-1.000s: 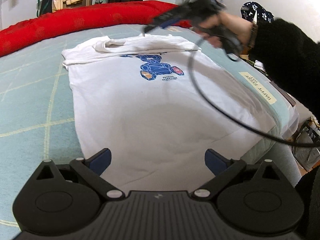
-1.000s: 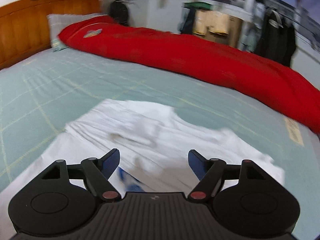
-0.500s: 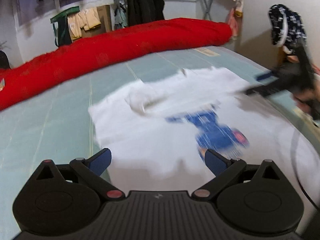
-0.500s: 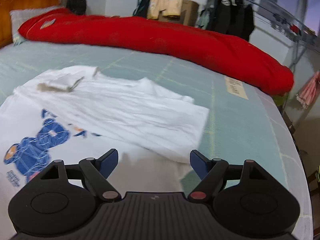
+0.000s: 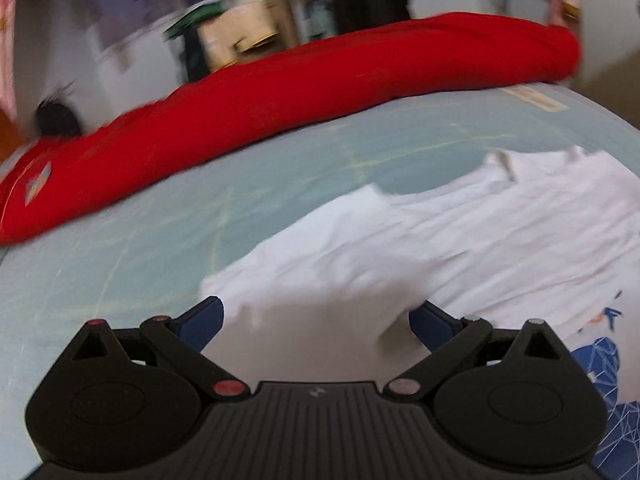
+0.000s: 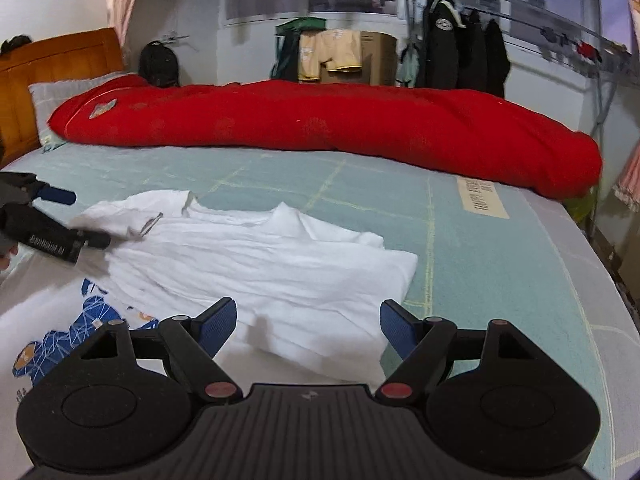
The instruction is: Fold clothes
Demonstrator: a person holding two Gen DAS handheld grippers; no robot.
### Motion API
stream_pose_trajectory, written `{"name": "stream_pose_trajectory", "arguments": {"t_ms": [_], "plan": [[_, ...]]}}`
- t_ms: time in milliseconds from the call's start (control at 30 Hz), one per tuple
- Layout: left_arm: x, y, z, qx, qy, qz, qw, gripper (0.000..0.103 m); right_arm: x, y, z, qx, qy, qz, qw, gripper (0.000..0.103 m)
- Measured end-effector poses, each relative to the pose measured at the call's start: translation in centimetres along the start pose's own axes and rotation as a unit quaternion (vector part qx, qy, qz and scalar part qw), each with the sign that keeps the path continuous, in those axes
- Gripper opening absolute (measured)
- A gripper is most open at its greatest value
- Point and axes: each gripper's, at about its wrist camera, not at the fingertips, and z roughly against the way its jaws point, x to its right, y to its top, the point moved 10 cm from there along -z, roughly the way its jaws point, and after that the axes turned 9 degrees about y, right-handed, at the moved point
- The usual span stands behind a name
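A white T-shirt (image 6: 256, 264) with a blue bear print (image 6: 60, 340) lies flat on the bed, its upper part folded over in a wrinkled band. My right gripper (image 6: 308, 320) hovers low over the right end of that folded band, jaws wide open and holding nothing. In the blurred left wrist view the T-shirt (image 5: 460, 240) fills the right half. My left gripper (image 5: 316, 320) stands open, with the shirt's left shoulder corner lying between its fingers, not pinched. The right wrist view also shows the left gripper (image 6: 80, 218) at the far left, by the collar.
A long red quilt (image 6: 320, 120) runs across the back of the teal checked sheet (image 6: 480, 264). A wooden headboard (image 6: 40, 64) and pillow (image 6: 60, 92) sit at the far left. The bed's edge (image 6: 588, 248) drops off on the right. Hanging clothes and a cardboard box (image 6: 376, 56) stand behind.
My left gripper has swept from the shirt's hem up to its left shoulder corner. My right gripper has swung from the collar to the folded band's right end and come nearly to rest. Both stayed open.
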Motion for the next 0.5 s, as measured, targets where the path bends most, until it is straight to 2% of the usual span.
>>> {"name": "stream_pose_trajectory", "arguments": {"t_ms": [67, 167, 233, 333, 433, 500], "plan": [[-2.0, -1.1, 0.4, -0.002, 0.007, 0.018, 0.9998, 0.099, -0.2, -0.1, -0.3, -0.005, 0.000, 0.011, 1.000, 0.082], [-4.4, -2.5, 0.8, -0.028, -0.013, 0.067, 0.9973, 0.099, -0.5, -0.1, -0.9, -0.012, 0.006, 0.025, 1.000, 0.082], [-5.8, -2.4, 1.5, -0.023, -0.007, 0.093, 0.9954, 0.099, -1.0, 0.3, -1.4, -0.011, 0.014, 0.031, 0.999, 0.082], [-6.4, -1.1, 2.5, -0.001, -0.035, 0.140, 0.9895, 0.099, -1.6, 1.3, -2.7, -0.005, 0.027, 0.026, 0.999, 0.082], [-5.7, -0.4, 1.4, -0.022, -0.072, 0.158, 0.9845, 0.100, -2.2, 1.4, -4.2, -0.012, 0.037, 0.020, 0.999, 0.082], [-5.8, -0.6, 0.4, -0.028, -0.051, 0.158, 0.9858, 0.100, -2.1, 0.6, -5.1, -0.028, 0.044, 0.014, 0.999, 0.082]]}}
